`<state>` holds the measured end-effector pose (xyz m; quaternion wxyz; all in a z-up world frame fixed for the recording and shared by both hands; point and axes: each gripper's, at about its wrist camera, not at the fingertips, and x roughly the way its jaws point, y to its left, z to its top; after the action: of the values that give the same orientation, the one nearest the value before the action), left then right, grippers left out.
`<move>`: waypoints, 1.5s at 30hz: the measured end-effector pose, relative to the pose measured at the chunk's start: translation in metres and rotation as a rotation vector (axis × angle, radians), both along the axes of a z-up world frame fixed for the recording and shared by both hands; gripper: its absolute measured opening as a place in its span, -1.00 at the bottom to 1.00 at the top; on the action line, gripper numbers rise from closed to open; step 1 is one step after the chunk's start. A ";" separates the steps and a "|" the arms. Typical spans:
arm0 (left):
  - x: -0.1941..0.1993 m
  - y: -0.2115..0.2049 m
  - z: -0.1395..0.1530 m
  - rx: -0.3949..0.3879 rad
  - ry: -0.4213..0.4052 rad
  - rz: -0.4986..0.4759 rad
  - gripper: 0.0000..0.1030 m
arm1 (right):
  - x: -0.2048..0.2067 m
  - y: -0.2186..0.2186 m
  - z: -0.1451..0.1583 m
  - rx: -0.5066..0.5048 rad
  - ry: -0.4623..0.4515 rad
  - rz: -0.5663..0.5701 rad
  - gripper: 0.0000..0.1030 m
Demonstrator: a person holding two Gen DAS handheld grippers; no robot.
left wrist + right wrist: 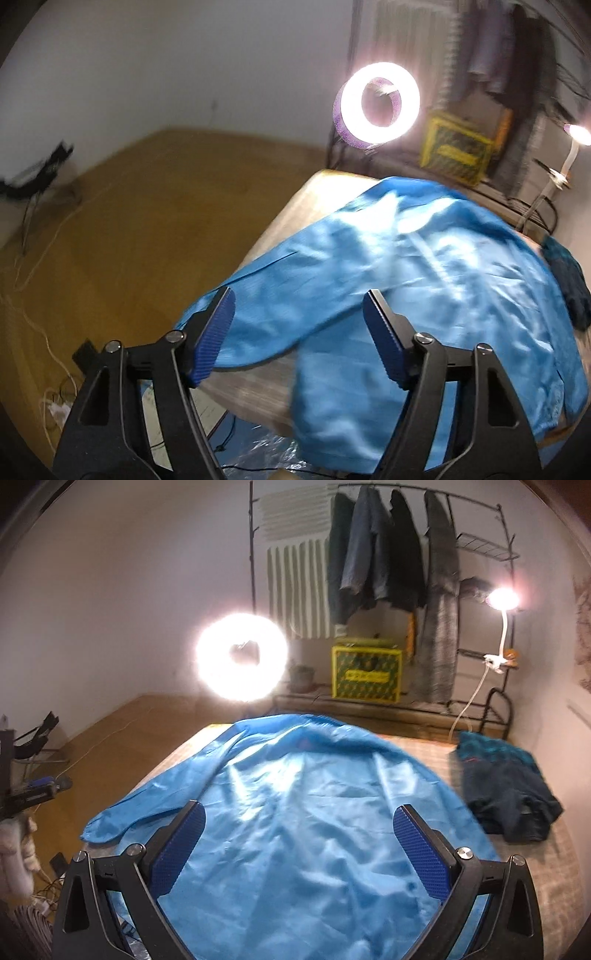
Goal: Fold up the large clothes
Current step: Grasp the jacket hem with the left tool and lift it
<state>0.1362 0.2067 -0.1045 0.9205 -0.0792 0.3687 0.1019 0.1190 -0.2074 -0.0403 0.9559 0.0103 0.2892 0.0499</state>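
The left gripper (299,314) is spread wide, holding nothing, above the shiny blue satin garment (424,266), which lies spread across the pale table (295,206). The right gripper (299,830) is likewise gaping and empty over the garment's middle (295,794). A dark folded cloth (506,779) lies at three o'clock; a glowing ring light (242,657) stands at eleven.

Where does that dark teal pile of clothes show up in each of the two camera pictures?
Left wrist view: dark teal pile at the far right edge, beside the blue garment.
Right wrist view: dark teal pile at right of centre, on the table, right of the blue garment.
Shared landmark: the ring light.
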 end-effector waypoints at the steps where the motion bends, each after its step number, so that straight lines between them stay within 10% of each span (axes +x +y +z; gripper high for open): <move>1: 0.009 0.018 -0.011 -0.014 0.029 0.029 0.43 | 0.004 0.003 -0.003 0.011 0.007 0.007 0.99; 17: 0.051 0.187 -0.189 -0.547 0.277 0.358 0.42 | 0.058 0.040 -0.048 0.083 0.149 0.122 0.64; 25: 0.068 0.181 -0.202 -0.524 0.298 0.321 0.20 | 0.066 0.059 -0.062 0.064 0.184 0.149 0.64; 27: 0.071 0.179 -0.202 -0.519 0.308 0.307 -0.51 | 0.068 0.063 -0.064 0.059 0.187 0.158 0.64; 29: 0.073 0.179 -0.199 -0.519 0.293 0.292 -0.76 | 0.069 0.068 -0.066 0.050 0.191 0.168 0.56; 37: 0.063 0.150 -0.122 -0.576 0.055 0.144 -0.83 | 0.089 0.088 -0.090 0.055 0.276 0.233 0.19; 45: 0.045 0.041 -0.032 -0.530 -0.102 -0.278 -0.84 | 0.142 0.093 -0.111 0.145 0.366 0.257 -0.10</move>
<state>0.1817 0.2478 -0.1369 0.8903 -0.2703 0.3432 -0.1288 0.2606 -0.1139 -0.1511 0.8702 0.0506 0.4521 0.1892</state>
